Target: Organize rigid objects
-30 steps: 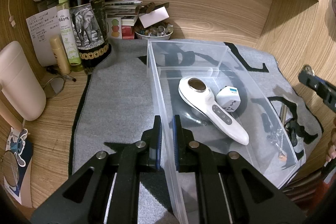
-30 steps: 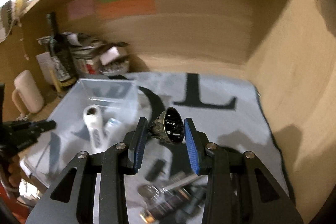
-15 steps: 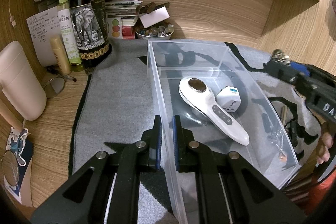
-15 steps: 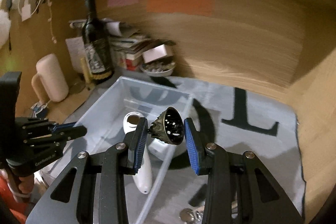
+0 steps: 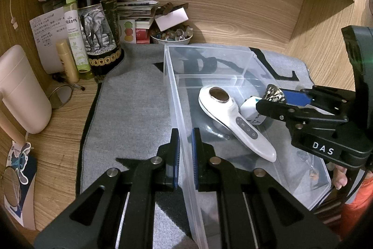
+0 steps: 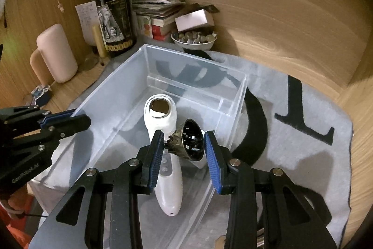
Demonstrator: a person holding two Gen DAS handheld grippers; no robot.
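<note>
Bronze cone-shaped piece [image 6: 187, 144], perforated inside w/ a jagged crown end, sits pinched between the blue pads of my right tool [image 6: 184, 148], held in the air over the clear plastic bin [image 6: 112, 95]. From the left cam I see it [image 5: 272, 93] above the bin's right side, over the small white cube adapter [image 5: 249, 106]. Left tool [image 5: 185, 155] is clamped on the bin's near-left wall [image 5: 177, 90], pads pressed onto the thin plastic, one inside & one outside. In the bin: white handheld device [image 5: 233, 123] w/ a round metal head, lying diagonal, handle toward me, touching the adapter. Bin has a divider across its far end. It rests on a grey mat w/ black letters [image 5: 130, 104] on the wooden surface [image 5: 60, 123]. Behind the mat: dark wine bottle w/ elephant label [image 5: 98, 22], green spray bottle [image 5: 74, 29] just beside it, bowl of stones [image 5: 172, 35], stack of books [image 6: 158, 15]. Pale pink container [image 5: 21, 90] at far left.
</note>
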